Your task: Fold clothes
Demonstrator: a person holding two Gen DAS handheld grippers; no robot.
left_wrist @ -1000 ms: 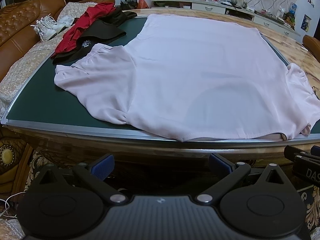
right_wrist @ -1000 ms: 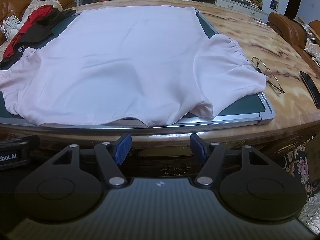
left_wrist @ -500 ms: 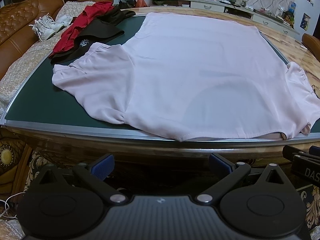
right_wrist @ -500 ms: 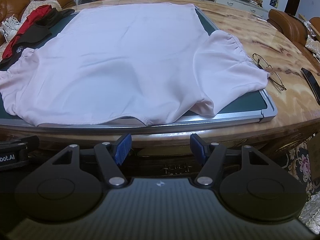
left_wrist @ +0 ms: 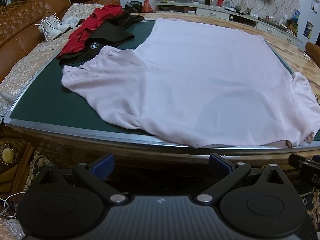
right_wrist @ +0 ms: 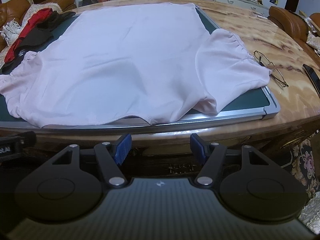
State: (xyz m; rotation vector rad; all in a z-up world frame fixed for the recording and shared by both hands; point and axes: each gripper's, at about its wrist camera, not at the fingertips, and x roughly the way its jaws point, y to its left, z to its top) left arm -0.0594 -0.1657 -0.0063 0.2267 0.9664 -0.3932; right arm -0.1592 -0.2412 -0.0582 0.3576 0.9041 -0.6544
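A pale pink short-sleeved top (left_wrist: 196, 84) lies spread flat on a dark green mat (left_wrist: 44, 104), neckline toward me at the near edge; it also shows in the right wrist view (right_wrist: 130, 60). Its left sleeve (left_wrist: 104, 80) lies on the mat, and its right sleeve (right_wrist: 228, 60) reaches the mat's right edge. My left gripper (left_wrist: 160, 166) is open and empty, below and in front of the table edge. My right gripper (right_wrist: 160, 146) is open and empty, also just in front of the table edge, below the neckline.
A red garment (left_wrist: 90, 30) and a black garment (left_wrist: 108, 38) lie piled at the mat's far left. Glasses (right_wrist: 270, 68) and a dark phone (right_wrist: 312, 76) lie on the wooden table (right_wrist: 260, 32) to the right. A brown sofa with white shoes (left_wrist: 52, 28) stands on the left.
Both grippers have shifted slightly, the left view a little to the left and the right view a little closer to the table. The top has not moved. Both grippers stay open.
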